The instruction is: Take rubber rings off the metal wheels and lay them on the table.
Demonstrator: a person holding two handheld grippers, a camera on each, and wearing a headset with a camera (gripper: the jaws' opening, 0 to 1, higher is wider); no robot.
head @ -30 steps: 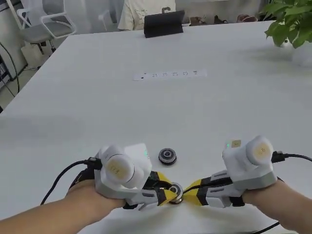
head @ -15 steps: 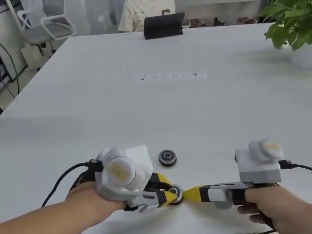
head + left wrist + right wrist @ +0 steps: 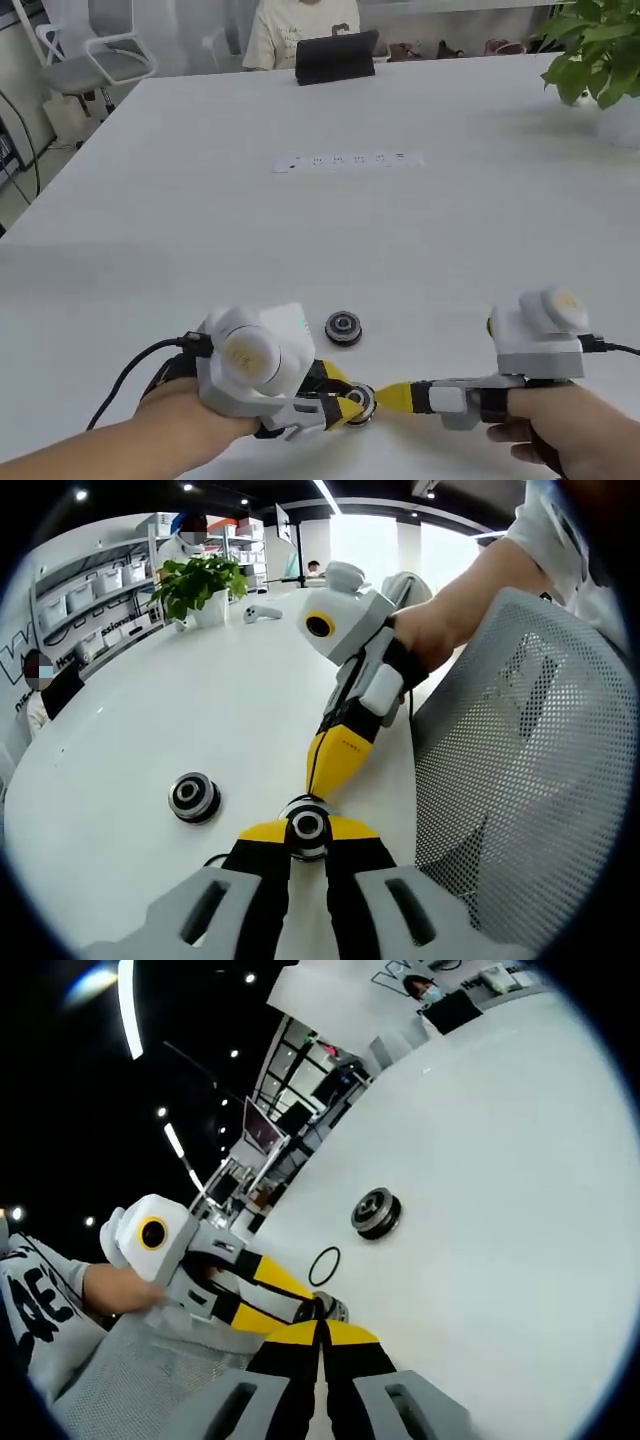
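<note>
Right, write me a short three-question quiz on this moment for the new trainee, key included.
1. True or false: the left gripper is shut on a metal wheel.
2. How many metal wheels stand free on the table? A none, B one, C three.
3. Fill in: a loose ___ lies flat on the table near the held wheel.
Key: 1 true; 2 B, the free wheel; 3 rubber ring.
</note>
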